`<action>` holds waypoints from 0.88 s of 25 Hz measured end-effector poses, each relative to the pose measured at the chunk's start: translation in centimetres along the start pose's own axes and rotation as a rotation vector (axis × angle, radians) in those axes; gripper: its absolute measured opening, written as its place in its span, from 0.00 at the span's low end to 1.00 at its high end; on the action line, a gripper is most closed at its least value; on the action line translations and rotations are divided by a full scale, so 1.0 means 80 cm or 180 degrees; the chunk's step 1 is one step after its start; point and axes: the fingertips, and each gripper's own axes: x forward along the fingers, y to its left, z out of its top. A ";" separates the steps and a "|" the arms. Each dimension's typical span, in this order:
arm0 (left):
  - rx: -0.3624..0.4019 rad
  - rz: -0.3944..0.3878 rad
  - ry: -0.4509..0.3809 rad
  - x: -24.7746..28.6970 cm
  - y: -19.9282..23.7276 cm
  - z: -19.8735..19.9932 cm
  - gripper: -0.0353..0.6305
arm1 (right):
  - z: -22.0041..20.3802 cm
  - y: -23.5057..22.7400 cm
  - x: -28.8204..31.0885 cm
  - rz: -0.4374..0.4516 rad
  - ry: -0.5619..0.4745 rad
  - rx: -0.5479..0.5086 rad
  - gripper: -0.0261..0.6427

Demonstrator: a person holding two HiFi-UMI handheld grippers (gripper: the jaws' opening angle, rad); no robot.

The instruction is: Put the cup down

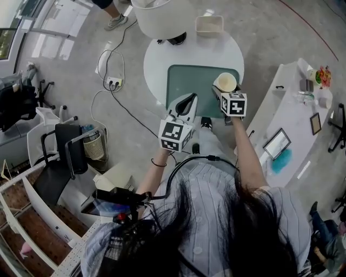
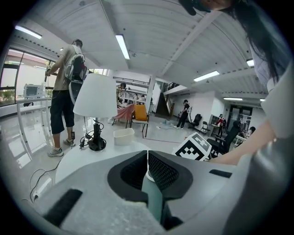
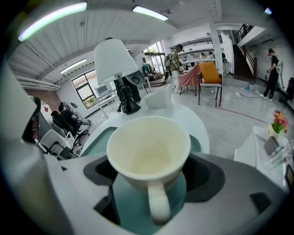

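Round white table (image 1: 162,59) below me, with a green mat (image 1: 189,81) across its near half, a lamp (image 1: 162,16) at the far edge and a small white bin (image 1: 209,24) beside the lamp. Grey floor (image 1: 65,65) runs around it, with a power strip (image 1: 113,83) off to the left.

My right gripper (image 3: 149,183) is clenched on the cup (image 3: 149,147). The 2 jaws press its sides from left and right, the mouth faces up, and the handle points straight back along the tool toward me. It looks empty. From the head view the cup sits over the far right part of the mat, and the right gripper view shows green beneath it. Whether its base already rests on the mat or hangs just above it, I cannot tell.

My left gripper (image 2: 147,158) is closed on nothing, its 2 pads (image 2: 161,172) meeting in a thin seam. It hovers over the mat's near edge, to the left of the cup and apart from it.

What the coming move turns on, I judge, is the vertical line. The mat lies directly under the cup, so the way is straight down with the cup kept upright, then the jaws part sideways. The right gripper can do this alone. The handle lies back between the jaws, so it could snag if I withdraw crooked.
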 end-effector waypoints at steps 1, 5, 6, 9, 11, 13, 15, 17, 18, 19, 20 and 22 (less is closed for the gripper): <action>0.0003 -0.0001 0.0014 0.000 0.000 -0.001 0.08 | 0.001 -0.001 0.001 0.0000 -0.0023 -0.0017 0.63; 0.0018 0.0015 0.0065 0.000 -0.001 -0.006 0.08 | 0.008 -0.002 0.009 -0.0038 -0.0109 -0.0098 0.63; 0.0022 0.0018 0.0074 -0.001 -0.002 -0.007 0.08 | 0.009 -0.003 0.011 -0.0057 -0.0119 -0.0141 0.63; 0.0044 0.0021 0.0092 -0.002 -0.005 -0.008 0.08 | 0.013 -0.004 0.017 -0.0121 -0.0095 -0.0360 0.63; 0.0066 0.0024 0.0104 -0.003 -0.006 -0.008 0.08 | 0.018 -0.003 0.020 -0.0174 -0.0061 -0.0540 0.63; 0.0084 0.0032 0.0114 -0.004 -0.007 -0.008 0.08 | 0.022 -0.002 0.021 -0.0188 -0.0034 -0.0656 0.63; 0.0092 0.0039 0.0122 -0.007 -0.008 -0.010 0.08 | 0.021 0.000 0.023 -0.0148 -0.0009 -0.0619 0.64; 0.0102 0.0043 0.0127 -0.008 -0.011 -0.011 0.08 | 0.018 0.000 0.025 -0.0131 0.0014 -0.0563 0.64; 0.0111 0.0047 0.0129 -0.009 -0.012 -0.012 0.08 | 0.017 -0.001 0.025 -0.0135 0.0023 -0.0561 0.64; 0.0121 0.0053 0.0130 -0.010 -0.013 -0.011 0.08 | 0.017 -0.001 0.025 -0.0143 0.0034 -0.0575 0.64; 0.0131 0.0062 0.0130 -0.011 -0.013 -0.011 0.08 | 0.018 -0.002 0.023 -0.0158 0.0041 -0.0594 0.64; 0.0145 0.0070 0.0127 -0.014 -0.015 -0.010 0.08 | 0.020 -0.002 0.020 -0.0206 0.0019 -0.0632 0.64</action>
